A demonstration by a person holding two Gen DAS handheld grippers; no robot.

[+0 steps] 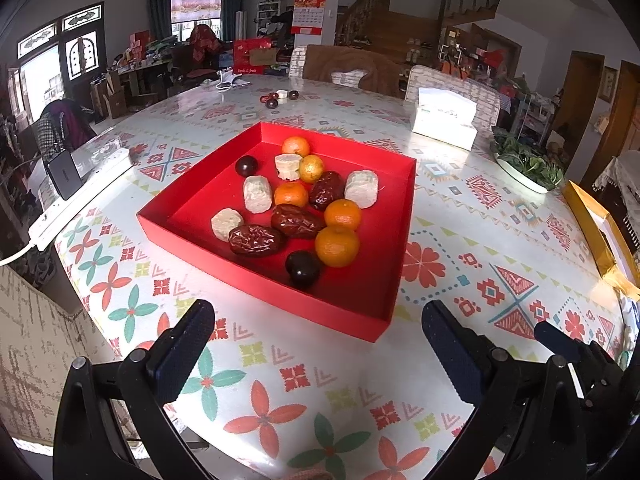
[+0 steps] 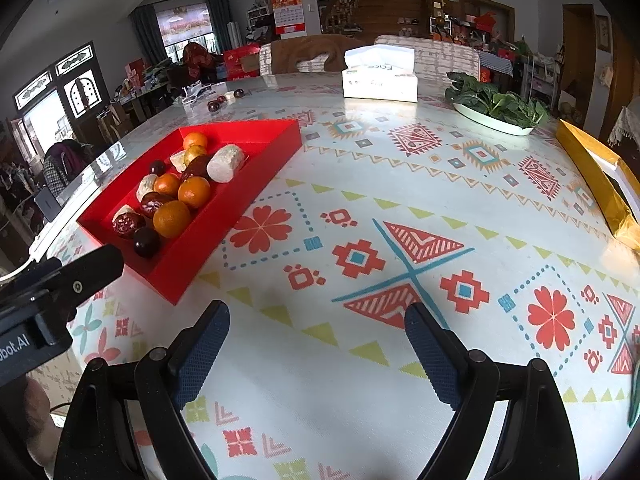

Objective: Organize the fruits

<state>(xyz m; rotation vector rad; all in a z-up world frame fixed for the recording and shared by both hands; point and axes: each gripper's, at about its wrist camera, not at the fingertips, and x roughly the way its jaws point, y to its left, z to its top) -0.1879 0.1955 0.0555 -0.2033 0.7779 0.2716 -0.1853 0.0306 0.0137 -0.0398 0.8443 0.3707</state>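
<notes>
Fruits [image 1: 337, 245], round and glossy or wrinkled, perhaps dates, in flat red cardboard tray [image 1: 352, 312]

Black gripper [image 1: 318, 334] frames, blue textured jaws

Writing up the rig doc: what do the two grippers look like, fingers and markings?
Both match: the left gripper and right gripper have glossy black linkage arms with round metal pivot pins, carrying dark navy fingers with a fine knurled grid texture. The left gripper's body, seen from the right wrist camera, is matte black with white lettering ending "bot.AI". No cables or sleeves visible.
</notes>
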